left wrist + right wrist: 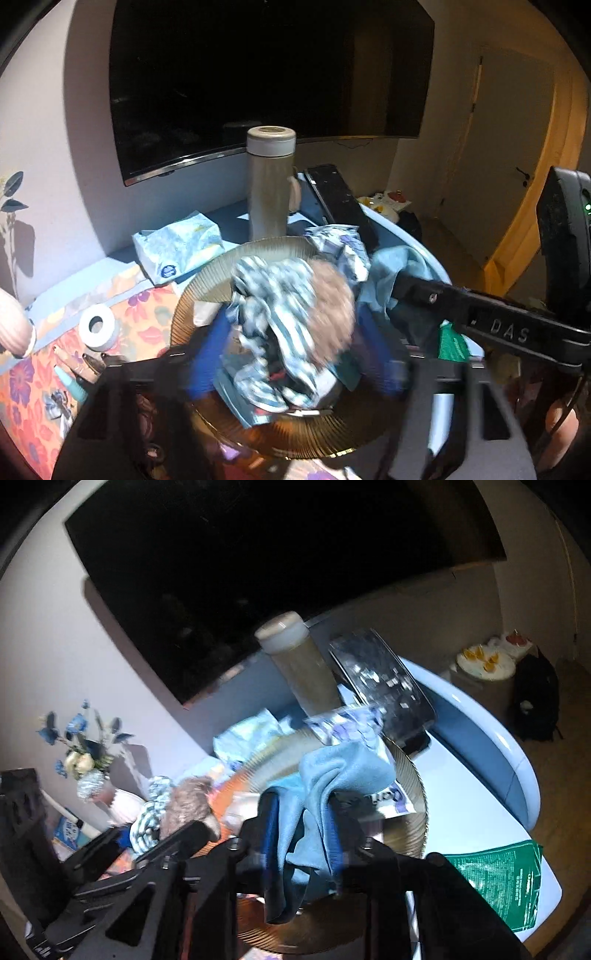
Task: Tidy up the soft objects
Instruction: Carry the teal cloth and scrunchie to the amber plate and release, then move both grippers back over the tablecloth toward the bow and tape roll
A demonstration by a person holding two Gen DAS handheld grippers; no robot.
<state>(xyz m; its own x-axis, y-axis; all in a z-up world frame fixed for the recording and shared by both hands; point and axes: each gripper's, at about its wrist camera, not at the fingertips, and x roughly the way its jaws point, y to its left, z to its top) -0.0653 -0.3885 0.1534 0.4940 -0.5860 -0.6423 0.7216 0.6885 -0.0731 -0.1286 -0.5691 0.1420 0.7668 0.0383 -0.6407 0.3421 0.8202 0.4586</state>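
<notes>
Soft objects — a striped cloth with fur ball (291, 314) between my left gripper's (295, 354) loosened jaws, a blue cloth (332, 782) pinched in my right gripper (303, 819) — hang over the ribbed plate (207, 280), neither yet set down.

Right gripper (304, 834) has a light blue cloth (332, 775) bunched between its fingers, draping down over a ribbed gold plate (410, 775). Left gripper (147, 845) sits off to the left with a striped cloth (149, 812) and a brown fuzzy thing (186, 801). Behind: a tall flask (299, 661), a dark TV (258, 554), blue flowers (79, 734), and a green packet (498, 878) at the table's right edge. Pretty blurry overall.
</notes>
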